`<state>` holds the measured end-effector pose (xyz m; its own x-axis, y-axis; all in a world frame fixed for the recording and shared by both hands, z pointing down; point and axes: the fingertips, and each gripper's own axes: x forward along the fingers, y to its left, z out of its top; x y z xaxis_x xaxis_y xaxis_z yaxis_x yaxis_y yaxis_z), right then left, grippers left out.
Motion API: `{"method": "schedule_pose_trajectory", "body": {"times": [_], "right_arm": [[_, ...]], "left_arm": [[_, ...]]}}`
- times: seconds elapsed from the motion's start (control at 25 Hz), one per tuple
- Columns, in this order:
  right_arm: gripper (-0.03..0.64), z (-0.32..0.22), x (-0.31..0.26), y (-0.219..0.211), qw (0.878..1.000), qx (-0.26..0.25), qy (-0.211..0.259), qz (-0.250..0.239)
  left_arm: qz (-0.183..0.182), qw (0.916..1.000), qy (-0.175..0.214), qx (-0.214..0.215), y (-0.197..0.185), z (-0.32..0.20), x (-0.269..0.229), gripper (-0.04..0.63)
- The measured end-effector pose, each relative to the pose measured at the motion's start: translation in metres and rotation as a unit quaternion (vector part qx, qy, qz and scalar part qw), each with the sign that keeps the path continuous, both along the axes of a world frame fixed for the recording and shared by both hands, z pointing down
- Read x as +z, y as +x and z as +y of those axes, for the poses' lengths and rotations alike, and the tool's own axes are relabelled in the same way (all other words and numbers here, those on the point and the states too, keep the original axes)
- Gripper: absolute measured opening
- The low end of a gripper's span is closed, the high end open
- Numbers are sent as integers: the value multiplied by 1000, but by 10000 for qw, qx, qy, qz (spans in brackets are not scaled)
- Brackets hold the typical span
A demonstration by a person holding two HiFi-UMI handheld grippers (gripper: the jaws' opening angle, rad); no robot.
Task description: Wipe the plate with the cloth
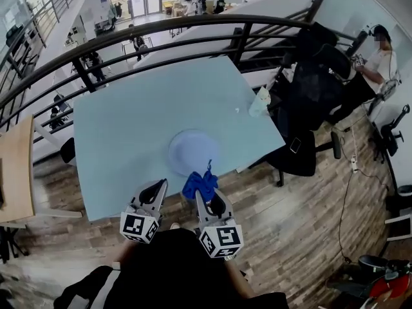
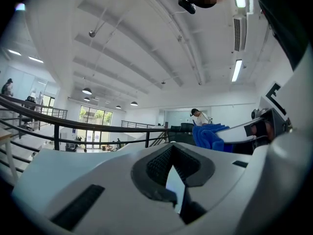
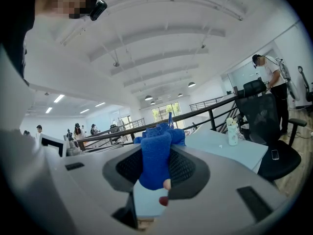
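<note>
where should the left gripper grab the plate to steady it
Probably the near-left rim of the plate, coming in low from the person's side. It lies flat on the table, so only the thin edge offers a hold. The left gripper is nearest there, while the right gripper holds the cloth at the near-right rim.

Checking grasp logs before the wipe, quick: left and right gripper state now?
Left gripper: closed, nothing between its jaws.
Right gripper: closed on the blue cloth.
</note>
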<state>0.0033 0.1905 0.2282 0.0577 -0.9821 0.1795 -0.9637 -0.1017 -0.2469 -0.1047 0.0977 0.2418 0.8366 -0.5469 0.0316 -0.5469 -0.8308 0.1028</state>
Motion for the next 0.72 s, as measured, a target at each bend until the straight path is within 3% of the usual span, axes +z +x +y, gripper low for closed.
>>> {"method": "schedule_pose_trajectory", "body": {"times": [0.72], "right_arm": [[118,-80,9,78,9925,-1199,-191,-105]], "left_arm": [[-115,9929,-112,-1177,57,-47,8,0]]}}
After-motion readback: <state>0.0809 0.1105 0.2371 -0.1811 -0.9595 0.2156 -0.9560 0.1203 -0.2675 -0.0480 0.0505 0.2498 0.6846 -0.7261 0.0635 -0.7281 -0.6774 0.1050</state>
